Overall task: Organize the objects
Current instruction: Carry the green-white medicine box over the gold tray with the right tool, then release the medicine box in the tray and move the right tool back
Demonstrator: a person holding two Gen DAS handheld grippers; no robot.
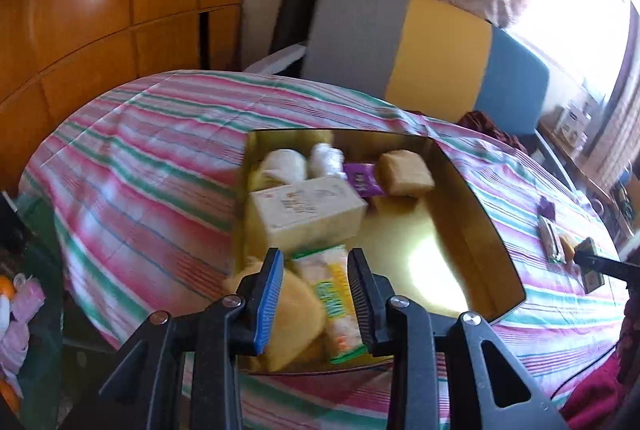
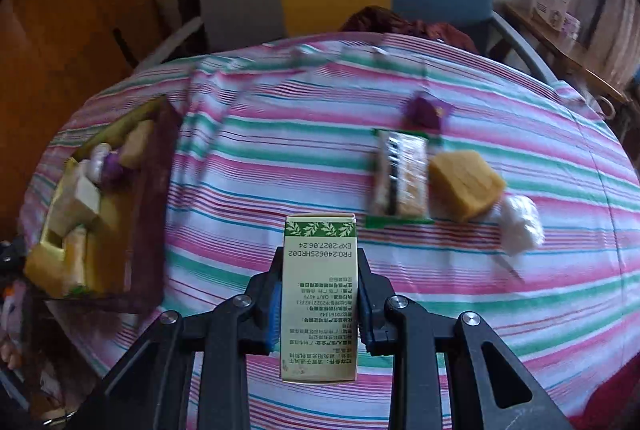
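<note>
Cream carton [image 2: 319, 294], green leaf band

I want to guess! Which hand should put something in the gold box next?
The right gripper, probably: its fingers already clamp the green-topped carton. The left gripper holds nothing, over the gold box.

Each black plastic left gripper [image 1: 316, 294] and black plastic right gripper [image 2: 319, 304] has two flat fingers, blue ridged pads [image 1: 267, 300] inside them, round silver screws [image 1: 234, 301] and long holes cut through its arms.
</note>
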